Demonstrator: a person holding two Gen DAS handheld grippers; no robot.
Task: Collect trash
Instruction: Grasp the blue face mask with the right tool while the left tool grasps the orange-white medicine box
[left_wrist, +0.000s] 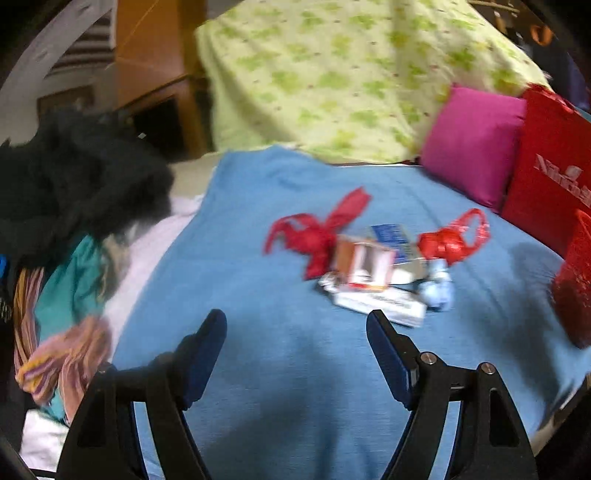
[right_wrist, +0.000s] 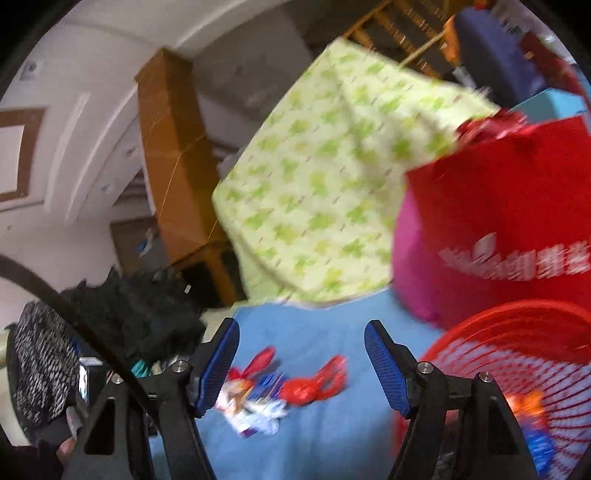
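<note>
Red bag (left_wrist: 453, 238) crumpled, handles (left_wrist: 476, 221) pointing right

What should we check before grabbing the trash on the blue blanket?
1. Left gripper open and empty: ok, fingers spread wide with nothing between them.
2. Right gripper open and empty: ok.
3. Trash pile in sight on the blue blanket: ok, boxes, wrappers and red plastic bags lie together ahead of the left gripper.
4. Path to the pile free: ok, only bare blanket between the left fingers and the nearest white box.
5. Red basket close by for dropping trash: ok, beside the right gripper, with some items already inside.
6. Which piece lies loose on top: cannot tell, the pictures are blurred.
</note>
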